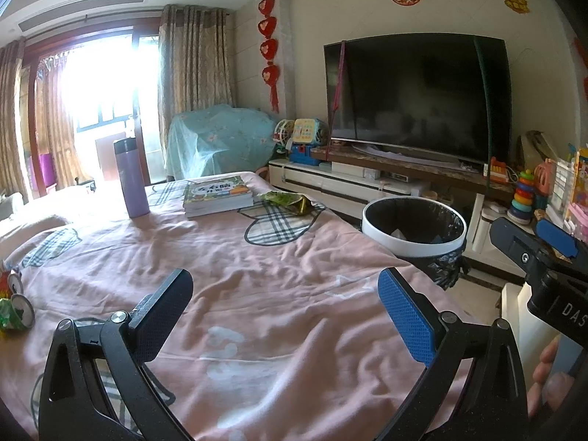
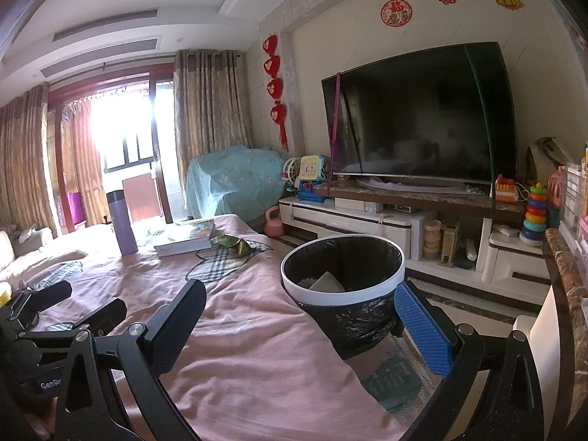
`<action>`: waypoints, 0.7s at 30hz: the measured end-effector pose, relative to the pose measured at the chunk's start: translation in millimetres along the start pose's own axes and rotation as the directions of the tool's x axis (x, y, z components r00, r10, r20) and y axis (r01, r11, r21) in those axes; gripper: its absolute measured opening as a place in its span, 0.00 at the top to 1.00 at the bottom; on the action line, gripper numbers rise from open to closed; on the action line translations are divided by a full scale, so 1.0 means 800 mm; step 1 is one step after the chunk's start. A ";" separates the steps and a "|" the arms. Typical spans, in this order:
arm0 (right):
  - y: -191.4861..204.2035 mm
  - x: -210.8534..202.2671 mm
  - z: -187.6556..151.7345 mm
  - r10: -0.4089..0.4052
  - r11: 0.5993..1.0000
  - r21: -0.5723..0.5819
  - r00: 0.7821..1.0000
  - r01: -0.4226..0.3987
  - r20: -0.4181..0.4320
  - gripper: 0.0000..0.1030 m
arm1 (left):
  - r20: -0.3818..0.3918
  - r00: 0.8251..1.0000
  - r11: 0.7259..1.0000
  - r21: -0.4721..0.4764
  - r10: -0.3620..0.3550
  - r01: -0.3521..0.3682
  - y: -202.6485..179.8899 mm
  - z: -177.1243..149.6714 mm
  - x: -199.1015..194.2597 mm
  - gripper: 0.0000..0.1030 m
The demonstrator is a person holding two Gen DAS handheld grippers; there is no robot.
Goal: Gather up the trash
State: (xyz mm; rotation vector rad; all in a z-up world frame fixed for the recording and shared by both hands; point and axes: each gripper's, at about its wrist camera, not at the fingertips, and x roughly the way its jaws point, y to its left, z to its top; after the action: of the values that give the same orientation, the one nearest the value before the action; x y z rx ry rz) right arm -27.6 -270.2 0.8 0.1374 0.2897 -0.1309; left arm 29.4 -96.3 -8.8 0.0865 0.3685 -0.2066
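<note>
1. Broadly, a pink sheet (image 1: 279,294) with plaid patches covers the surface; both tongs hang over its near part.
2. Trash bin (image 2: 343,279): white rim, black liner, standing on the floor just beside the surface's right edge. Pale scraps lie inside.
3. Left tongs (image 1: 284,316): spread wide, nothing between the pads, bare sheet below. They also show at the left edge of the right wrist view.
4. Right tongs (image 2: 301,323): spread wide, empty. The blue pad overlaps the bin's liner in the right wrist view; contact cannot be told. Fingers of a hand (image 1: 551,375) show at the lower right of the left wrist view.
5. Stack of books (image 1: 218,196): flat at the far end of the surface.
6. Purple bottle (image 1: 130,178): upright, left of the books, apart from them.
7. Green snack wrapper (image 1: 290,202): crumpled, lying just right of the books, near the far right edge.
8. Crushed cans (image 1: 16,307): at the far left edge of the sheet, partly cut off.
</note>
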 end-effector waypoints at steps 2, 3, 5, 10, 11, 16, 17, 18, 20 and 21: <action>0.002 -0.001 -0.001 0.001 1.000 0.000 1.000 -0.001 0.001 0.00 | 0.000 1.000 1.000 0.002 -0.001 0.001 0.000 0.000 0.001 0.00; 0.002 -0.001 0.000 0.001 1.000 0.000 1.000 -0.001 0.000 0.00 | -0.001 1.000 1.000 0.002 -0.002 0.002 0.000 0.000 0.001 0.00; 0.002 -0.001 0.000 0.000 1.000 0.002 1.000 0.000 -0.003 0.00 | -0.003 1.000 1.000 0.002 -0.003 0.003 0.000 0.000 0.002 0.00; 0.001 0.001 0.001 0.002 1.000 0.007 1.000 -0.002 -0.009 0.00 | -0.011 1.000 1.000 0.000 -0.008 0.008 0.001 -0.001 0.003 0.00; 0.001 0.001 0.001 0.004 1.000 0.008 1.000 -0.004 -0.012 0.00 | -0.012 1.000 1.000 0.000 -0.009 0.009 0.001 -0.001 0.004 0.00; 0.001 0.003 0.001 0.008 1.000 0.012 1.000 -0.008 -0.021 0.00 | -0.020 1.000 1.000 0.000 -0.014 0.014 0.002 -0.002 0.007 0.00; 0.004 0.002 0.000 0.007 1.000 0.011 1.000 -0.007 -0.023 0.00 | -0.020 1.000 1.000 0.001 -0.014 0.014 0.001 -0.002 0.008 0.00; 0.002 0.003 0.001 0.007 1.000 0.012 1.000 -0.006 -0.024 0.00 | -0.022 1.000 1.000 0.001 -0.015 0.015 0.001 -0.002 0.008 0.00; -0.003 0.004 0.002 0.007 1.000 0.014 1.000 -0.006 -0.027 0.00 | -0.024 1.000 1.000 0.000 -0.018 0.018 0.001 -0.003 0.009 0.00; -0.002 0.003 0.002 0.007 1.000 0.016 1.000 -0.006 -0.028 0.00 | -0.025 1.000 1.000 0.000 -0.018 0.018 0.001 -0.003 0.009 0.00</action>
State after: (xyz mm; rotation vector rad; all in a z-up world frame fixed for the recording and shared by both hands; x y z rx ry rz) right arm -25.3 -272.0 1.2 0.1558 0.3162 -0.1249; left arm 35.8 -96.4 -13.5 0.0858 0.3940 -0.2233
